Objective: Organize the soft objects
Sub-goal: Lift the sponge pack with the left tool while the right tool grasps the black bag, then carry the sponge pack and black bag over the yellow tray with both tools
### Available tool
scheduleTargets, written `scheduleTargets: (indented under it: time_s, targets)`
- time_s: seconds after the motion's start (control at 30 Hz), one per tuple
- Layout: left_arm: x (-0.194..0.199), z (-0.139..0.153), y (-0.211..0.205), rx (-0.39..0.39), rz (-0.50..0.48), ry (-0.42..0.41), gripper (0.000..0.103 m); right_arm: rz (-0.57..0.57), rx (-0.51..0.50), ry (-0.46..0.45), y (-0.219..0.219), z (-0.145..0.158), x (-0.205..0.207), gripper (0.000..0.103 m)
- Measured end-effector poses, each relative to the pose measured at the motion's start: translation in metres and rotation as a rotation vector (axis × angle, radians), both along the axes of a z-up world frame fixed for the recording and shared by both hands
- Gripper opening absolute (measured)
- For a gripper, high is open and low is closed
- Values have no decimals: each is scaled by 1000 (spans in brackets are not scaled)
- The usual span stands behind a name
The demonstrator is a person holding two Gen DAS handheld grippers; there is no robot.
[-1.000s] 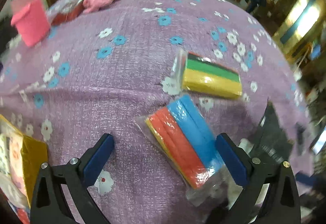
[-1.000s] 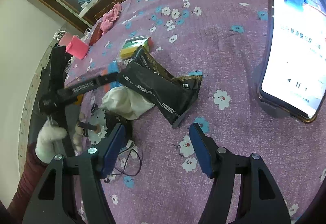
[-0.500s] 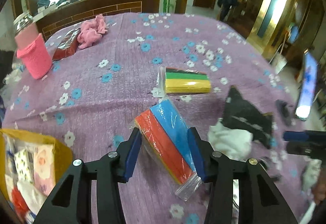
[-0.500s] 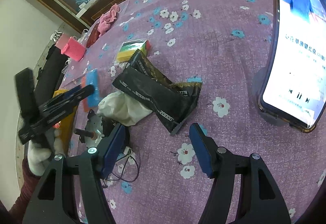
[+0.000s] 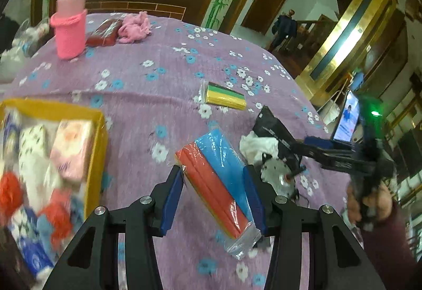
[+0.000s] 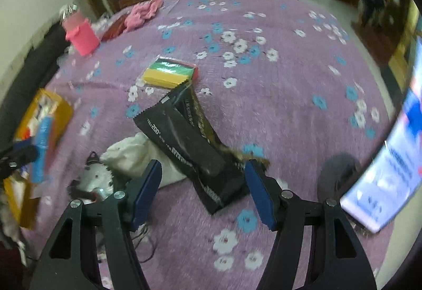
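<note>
My left gripper (image 5: 215, 196) is shut on a plastic-wrapped pack of red, blue and yellow cloths (image 5: 215, 176) and holds it above the purple flowered bedspread (image 5: 147, 94). A yellow box (image 5: 96, 158) with soft items inside lies to its left. A second pack, yellow and green (image 5: 225, 97), lies further out; it also shows in the right wrist view (image 6: 168, 72). My right gripper (image 6: 203, 192) is open over a black packet (image 6: 190, 150) and holds nothing. A white cloth (image 6: 134, 152) lies beside the packet.
A pink cup (image 5: 70, 34), a red packet (image 5: 104, 32) and a pink cloth (image 5: 134, 27) stand at the far side. A lit phone on a stand (image 6: 390, 171) is at the right. A small white device with cables (image 6: 96, 181) lies near the white cloth.
My left gripper closed on the red and blue pack, lifted it and swung left toward the yellow box. My right gripper moved forward over the black packet, still open.
</note>
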State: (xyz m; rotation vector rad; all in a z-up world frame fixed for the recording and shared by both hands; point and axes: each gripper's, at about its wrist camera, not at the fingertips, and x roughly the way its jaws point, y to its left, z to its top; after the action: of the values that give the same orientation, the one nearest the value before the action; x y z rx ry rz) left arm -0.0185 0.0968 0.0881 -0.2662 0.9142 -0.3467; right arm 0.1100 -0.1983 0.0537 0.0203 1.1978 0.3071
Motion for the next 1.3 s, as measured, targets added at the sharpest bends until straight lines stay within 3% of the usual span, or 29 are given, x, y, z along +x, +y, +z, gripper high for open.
scheduleTargets:
  time_s: [0.23,0.47,0.5,0.53,0.73,1.3]
  targets:
    - [-27,-5,31,36,74,0,46,66,-59,36,23,-22,29,64]
    - [-46,-2,44,26,102,-4,46,27,-9,93,19,-41,40,64]
    - [-46,-2,43,24,103,-4,46,22,1,96,18,-41,39,59]
    - [-48,-2,43,21,102,-5,46,12,13,98,15,-40,38,51]
    - [-55,-2,42,6,91,-13,46,-44,45,91,3,-33,30,44]
    - [-106,12,27,30,63,-57,46,-103,9,-30,-9,28,-24,44]
